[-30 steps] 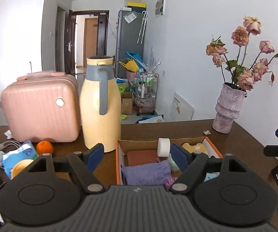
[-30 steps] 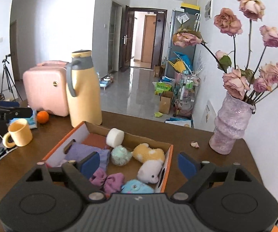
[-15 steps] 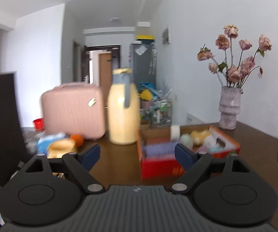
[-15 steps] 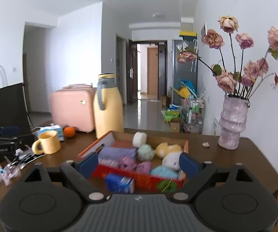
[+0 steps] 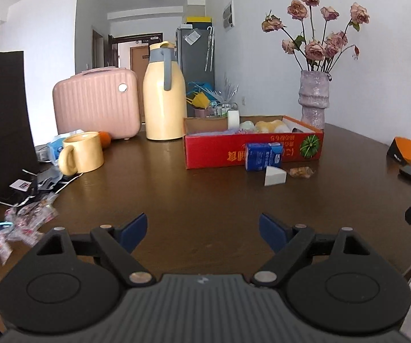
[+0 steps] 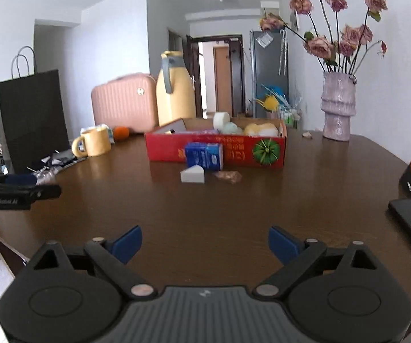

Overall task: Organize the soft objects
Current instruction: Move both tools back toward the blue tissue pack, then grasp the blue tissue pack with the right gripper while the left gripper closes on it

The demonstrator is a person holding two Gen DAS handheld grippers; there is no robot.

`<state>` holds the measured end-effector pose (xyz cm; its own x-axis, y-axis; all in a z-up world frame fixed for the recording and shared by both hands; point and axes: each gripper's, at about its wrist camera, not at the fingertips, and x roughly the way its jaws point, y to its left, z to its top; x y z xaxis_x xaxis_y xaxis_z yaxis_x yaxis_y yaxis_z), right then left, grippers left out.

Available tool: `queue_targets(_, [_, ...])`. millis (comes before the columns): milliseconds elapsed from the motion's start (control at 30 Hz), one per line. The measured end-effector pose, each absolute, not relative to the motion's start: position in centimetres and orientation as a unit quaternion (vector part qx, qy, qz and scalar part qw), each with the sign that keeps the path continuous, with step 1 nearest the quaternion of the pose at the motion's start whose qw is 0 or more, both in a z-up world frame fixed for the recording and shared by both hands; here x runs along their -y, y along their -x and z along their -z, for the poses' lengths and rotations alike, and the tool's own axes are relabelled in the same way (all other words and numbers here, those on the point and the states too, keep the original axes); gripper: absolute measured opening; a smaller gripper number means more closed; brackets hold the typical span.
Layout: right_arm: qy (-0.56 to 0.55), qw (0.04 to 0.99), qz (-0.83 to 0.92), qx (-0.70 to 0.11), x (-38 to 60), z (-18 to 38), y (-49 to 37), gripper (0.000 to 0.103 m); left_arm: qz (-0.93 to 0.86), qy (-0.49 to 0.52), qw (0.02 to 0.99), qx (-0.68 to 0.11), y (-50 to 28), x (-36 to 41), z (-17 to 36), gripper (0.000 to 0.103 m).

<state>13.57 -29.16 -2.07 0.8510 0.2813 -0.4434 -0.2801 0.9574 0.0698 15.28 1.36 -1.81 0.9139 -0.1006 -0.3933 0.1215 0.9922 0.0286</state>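
Both tongs stand released with nothing between their blue pads. The left gripper (image 5: 203, 230) has just been spreading; the right gripper (image 6: 205, 241) has opened further in the last half second. Each hovers over bare dark table (image 6: 234, 208) near its front edge. Well ahead, a blue tissue pack (image 6: 204, 155) leans against the red box (image 6: 262, 151) holding the soft toys, with a white sponge wedge (image 6: 192, 174) just beside it.

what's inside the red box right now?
Above the red box wall: white roll, pale green ball, yellow plush, purple cloth. Lower contents are hidden.
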Motion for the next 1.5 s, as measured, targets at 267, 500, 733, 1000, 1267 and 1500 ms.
queue_targets(267, [-0.066,0.964,-0.139,-0.216,30.3,2.3,-16.4,0.094,0.098,0.002,0.967,-0.235,-20.5,0.4,2.3,0.088])
queue_targets(500, [-0.134,0.947,-0.144,-0.255,29.4,1.6,-26.7,0.09,0.135,0.032,0.956,-0.26,-32.6,3.1,0.8,0.072])
queue_targets(733, [-0.198,0.929,-0.153,-0.272,28.1,1.5,-38.7,0.069,0.163,0.104,0.937,-0.291,-41.8,4.1,1.3,0.048])
queue_targets(1000, [-0.253,0.904,-0.16,-0.305,27.5,4.8,-44.9,0.027,0.223,0.176,0.898,-0.337,-45.0,2.9,3.9,0.019])
queue_targets(1267, [-0.226,0.92,-0.169,-0.271,26.8,1.9,-41.6,0.025,0.227,0.161,0.917,-0.286,-39.4,2.6,0.2,0.019])
queue_targets(1500, [-0.16,0.933,-0.209,-0.245,25.8,0.0,-30.7,0.025,0.229,0.109,0.934,-0.252,-27.3,1.6,1.1,0.019])
